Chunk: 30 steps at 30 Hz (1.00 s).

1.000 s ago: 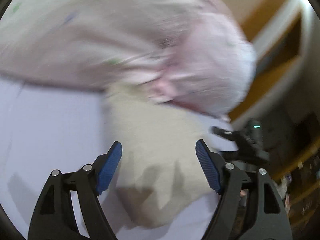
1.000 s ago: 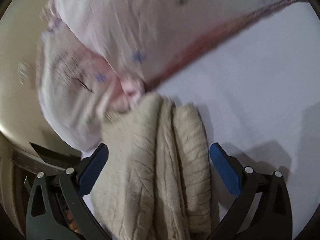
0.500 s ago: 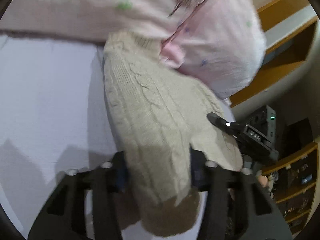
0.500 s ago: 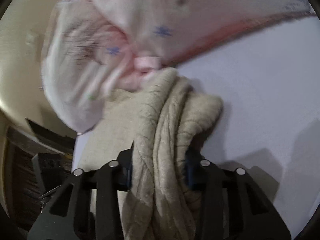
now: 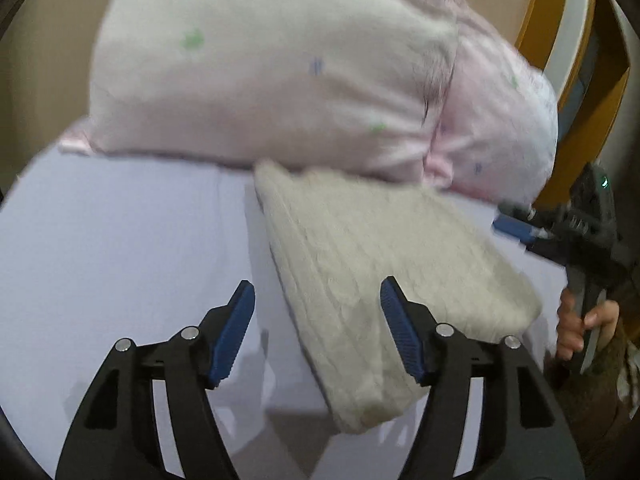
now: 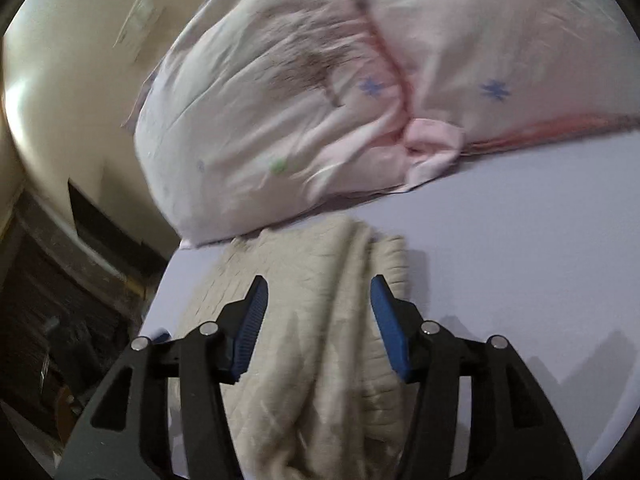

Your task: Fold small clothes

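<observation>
— What's the surface like from where you stand?

— A bed under a pale lilac sheet [image 5: 120,248], beige wall behind, wooden shelving off to the right. On the left the sheet lies bare and flat, so there's free room on that side. Along the back sit two pink pillows [image 5: 280,72] with small blue and green marks, closing off the far edge.

— And the clothing?

— A cream cable-knit sweater [image 5: 380,272], folded into a thick wedge, lies on the sheet toward the right. Its far edge touches the pillows' lower seam; its near corner reaches toward the sheet's right edge, where the bed drops away to dark clutter.

— The grippers?

— The left gripper [image 5: 316,328] has its blue pads spread wide, nothing clamped; the left pad is over bare sheet, the right pad over the sweater's near end. The right gripper [image 6: 316,320], seen in its own camera, is also parted, its pads astride the sweater's stacked folds [image 6: 320,280], whether touching them I can't tell. From the left camera you can see it at the right edge [image 5: 560,232], held in the person's hand [image 5: 580,324], just beside the sweater's right side.
</observation>
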Each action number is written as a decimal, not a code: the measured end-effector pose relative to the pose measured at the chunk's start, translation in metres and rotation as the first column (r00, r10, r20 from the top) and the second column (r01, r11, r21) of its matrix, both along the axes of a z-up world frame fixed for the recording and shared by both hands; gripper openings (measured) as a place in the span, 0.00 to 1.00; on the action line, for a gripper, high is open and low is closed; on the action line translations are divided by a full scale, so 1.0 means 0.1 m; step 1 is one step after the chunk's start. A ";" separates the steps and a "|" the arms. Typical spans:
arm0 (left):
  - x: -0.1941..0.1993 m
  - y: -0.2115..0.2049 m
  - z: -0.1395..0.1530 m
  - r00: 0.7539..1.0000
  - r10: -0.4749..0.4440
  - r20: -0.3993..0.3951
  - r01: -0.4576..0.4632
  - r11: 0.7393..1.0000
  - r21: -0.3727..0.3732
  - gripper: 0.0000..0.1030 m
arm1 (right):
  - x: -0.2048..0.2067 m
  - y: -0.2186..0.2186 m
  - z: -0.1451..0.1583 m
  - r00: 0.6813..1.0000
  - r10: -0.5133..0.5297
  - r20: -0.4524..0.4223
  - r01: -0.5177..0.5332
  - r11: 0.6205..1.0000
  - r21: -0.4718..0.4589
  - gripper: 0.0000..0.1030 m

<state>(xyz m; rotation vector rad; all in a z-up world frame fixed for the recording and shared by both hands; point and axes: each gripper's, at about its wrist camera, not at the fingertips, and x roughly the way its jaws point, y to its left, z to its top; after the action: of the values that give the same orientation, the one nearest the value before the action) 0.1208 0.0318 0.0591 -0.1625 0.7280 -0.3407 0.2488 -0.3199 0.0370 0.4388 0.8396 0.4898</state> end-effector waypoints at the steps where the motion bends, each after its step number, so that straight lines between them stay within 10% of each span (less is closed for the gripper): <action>1: -0.04 -0.02 0.08 0.999 -0.015 0.039 0.016 1.000 -0.020 0.68 | 0.04 0.08 -0.02 1.000 0.016 -0.013 -0.017 1.000 -0.023 0.52; 4: -0.07 -0.25 0.18 0.994 -0.075 0.078 0.077 0.997 -0.023 0.72 | 0.19 0.38 -0.30 0.993 0.052 -0.104 -0.063 0.992 -0.106 0.27; 8: -0.05 -0.61 0.11 0.984 -0.160 0.080 0.159 0.987 0.019 0.72 | -0.10 0.16 -0.10 1.000 0.020 0.005 -0.020 1.000 -0.012 0.11; 13: -0.06 -0.78 -0.01 0.971 -0.234 0.050 0.233 0.972 0.023 0.72 | -0.45 0.02 -0.03 0.998 -0.057 0.033 0.059 0.996 -0.067 0.14; 16: -0.08 -0.86 -0.06 0.971 -0.237 0.040 0.234 0.970 0.073 0.72 | -0.34 0.06 -0.27 0.995 -0.074 -0.065 0.062 0.984 -0.166 0.34; 19: -0.15 -0.77 -0.06 0.975 -0.218 0.037 0.216 0.975 0.059 0.72 | -0.57 -0.01 -0.02 0.991 -0.121 0.063 0.128 0.982 -0.135 0.38; 25: -0.36 -0.28 0.00 0.991 -0.129 0.038 0.132 0.988 -0.079 0.73 | -0.88 0.26 -0.07 0.996 0.087 0.037 -0.080 0.983 -0.166 0.46; 30: -0.53 -0.17 -0.05 0.999 -0.036 0.024 0.036 0.999 0.010 0.85 | -0.61 0.28 -0.11 0.999 0.036 0.011 -0.032 0.969 -0.244 0.40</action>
<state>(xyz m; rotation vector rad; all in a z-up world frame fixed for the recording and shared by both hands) 0.0677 0.0146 0.0537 -0.1364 0.7095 -0.3729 0.1878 -0.2918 0.0258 0.1944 0.8809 0.4148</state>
